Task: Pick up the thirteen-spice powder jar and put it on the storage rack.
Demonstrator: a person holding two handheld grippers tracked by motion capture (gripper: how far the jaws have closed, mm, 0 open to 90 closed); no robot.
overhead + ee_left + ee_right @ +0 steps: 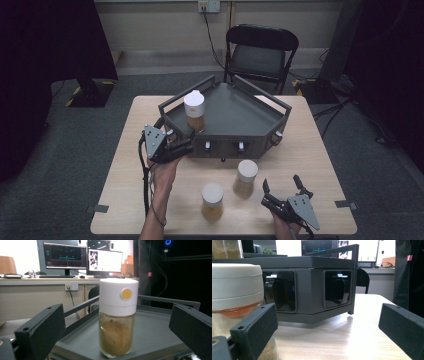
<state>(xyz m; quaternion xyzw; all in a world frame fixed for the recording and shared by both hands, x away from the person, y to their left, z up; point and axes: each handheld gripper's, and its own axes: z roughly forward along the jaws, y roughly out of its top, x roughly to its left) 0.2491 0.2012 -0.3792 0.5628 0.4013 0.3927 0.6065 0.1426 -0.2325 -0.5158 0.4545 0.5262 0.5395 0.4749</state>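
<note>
Standing on tray (pixel 235 112), spice jar (pixel 194 111) (white-capped), left tool (pixel 181 148) spread.

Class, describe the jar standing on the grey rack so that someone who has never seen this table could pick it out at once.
Start at the dark grey angular rack in the middle of the wooden table. On its top deck, at the left front corner, stands a clear jar of brown powder with a white cap. The two similar jars stand on the tabletop; this one stands raised, between the open left gripper jaws.
</note>
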